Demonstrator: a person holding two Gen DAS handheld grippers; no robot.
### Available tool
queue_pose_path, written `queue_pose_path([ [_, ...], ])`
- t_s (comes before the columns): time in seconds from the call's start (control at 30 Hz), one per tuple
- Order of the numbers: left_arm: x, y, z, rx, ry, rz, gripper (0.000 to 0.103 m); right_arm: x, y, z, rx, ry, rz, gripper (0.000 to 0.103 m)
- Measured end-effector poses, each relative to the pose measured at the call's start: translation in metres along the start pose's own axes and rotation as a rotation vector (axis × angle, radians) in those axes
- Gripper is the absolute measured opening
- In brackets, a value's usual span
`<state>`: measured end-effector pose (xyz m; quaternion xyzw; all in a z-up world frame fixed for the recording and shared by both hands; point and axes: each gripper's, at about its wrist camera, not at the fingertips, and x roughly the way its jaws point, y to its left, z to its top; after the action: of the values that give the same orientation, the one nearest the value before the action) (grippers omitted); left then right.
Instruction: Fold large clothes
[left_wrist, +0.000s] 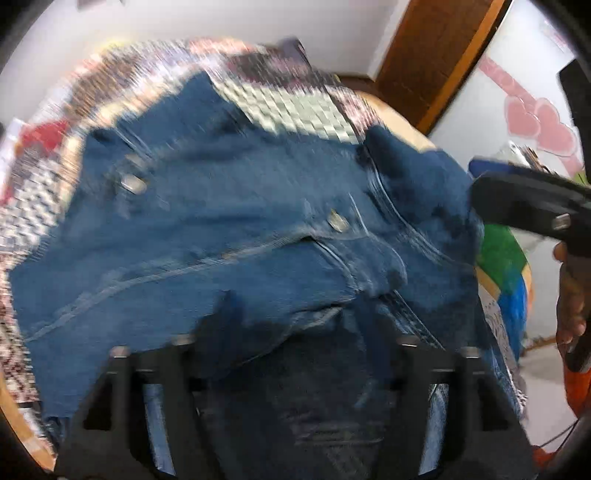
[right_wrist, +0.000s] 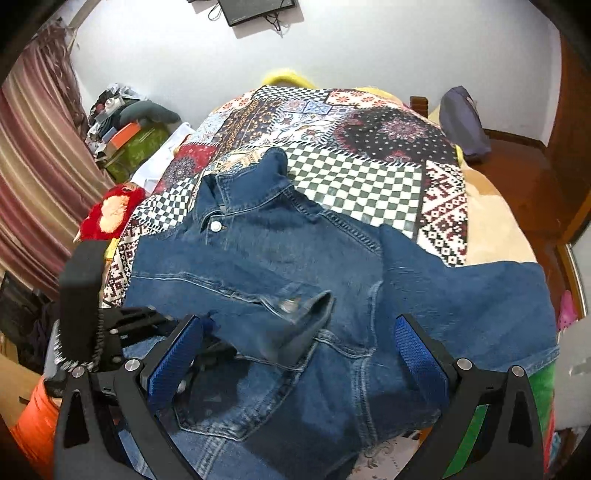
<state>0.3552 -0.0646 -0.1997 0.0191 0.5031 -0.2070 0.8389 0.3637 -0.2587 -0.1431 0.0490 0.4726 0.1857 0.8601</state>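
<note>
1. Right wrist view: the denim jacket (right_wrist: 280, 266) lies on the patchwork bedspread (right_wrist: 354, 147) of the bed, collar away from the camera, one sleeve (right_wrist: 480, 295) spread toward the right and a cuffed flap (right_wrist: 295, 317) folded over its middle.
2. The right tongs (right_wrist: 299, 350) stand wide open over the near hem, blue-padded fingers (right_wrist: 413, 347) apart with cloth below and between them, gripping nothing.
3. The left tongs (left_wrist: 291, 343) look spread over the denim in the blurred left wrist view, fingers apart; nothing seems pinched, though the tips are hard to read.
4. In hand, by my judgement, is taking a fresh hold to fold the sleeve inward. To do it well, bite both layers at the seam, lift only enough to clear, and lay the edge parallel to the body line so the thick denim does not bunch.
5. Both tools point forward and downward at the jacket; the left one sits just beside the right, at its left.
</note>
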Motion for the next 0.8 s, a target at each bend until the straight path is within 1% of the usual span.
queue_pose_path([
  [0.03, -0.014, 0.005, -0.001, -0.002, -0.044, 0.022, 0.073, 0.002, 0.003, 0.001, -0.005, 0.001, 0.004, 0.103],
  [0.07, -0.022, 0.009, -0.002, -0.006, -0.065, 0.035, 0.075, 0.005, 0.006, 0.002, -0.010, 0.004, 0.006, 0.103],
  [0.17, -0.054, 0.036, -0.009, -0.045, -0.146, 0.106, 0.086, 0.020, 0.016, 0.006, -0.029, 0.034, 0.018, 0.103],
  [0.2, -0.060, 0.047, -0.007, -0.056, -0.165, 0.131, 0.092, 0.027, 0.019, 0.006, -0.034, 0.052, 0.018, 0.103],
  [0.27, -0.072, 0.070, -0.015, -0.081, -0.194, 0.212, 0.095, 0.043, 0.021, 0.007, -0.041, 0.092, 0.011, 0.103],
  [0.33, -0.077, 0.097, -0.027, -0.120, -0.181, 0.300, 0.095, 0.062, 0.019, 0.005, -0.042, 0.142, -0.001, 0.103],
  [0.43, -0.074, 0.139, -0.051, -0.184, -0.125, 0.377, 0.095, 0.096, 0.012, -0.003, -0.025, 0.226, -0.035, 0.102],
  [0.53, -0.061, 0.178, -0.078, -0.271, -0.065, 0.410, 0.095, 0.117, 0.004, -0.008, -0.007, 0.272, -0.051, 0.100],
  [0.6, -0.051, 0.199, -0.095, -0.330, -0.026, 0.421, 0.095, 0.130, -0.001, -0.011, 0.029, 0.290, -0.001, 0.095],
  [0.63, -0.044, 0.211, -0.104, -0.363, -0.004, 0.430, 0.095, 0.132, -0.003, -0.012, 0.045, 0.290, 0.004, 0.093],
  [0.7, -0.035, 0.227, -0.119, -0.413, 0.033, 0.442, 0.095, 0.134, -0.005, -0.009, 0.070, 0.259, -0.007, 0.082],
  [0.77, -0.025, 0.238, -0.131, -0.454, 0.059, 0.431, 0.095, 0.133, -0.004, -0.003, 0.069, 0.245, 0.006, 0.051],
  [0.8, -0.020, 0.242, -0.136, -0.472, 0.063, 0.420, 0.095, 0.132, -0.003, -0.001, 0.072, 0.241, 0.009, 0.046],
])
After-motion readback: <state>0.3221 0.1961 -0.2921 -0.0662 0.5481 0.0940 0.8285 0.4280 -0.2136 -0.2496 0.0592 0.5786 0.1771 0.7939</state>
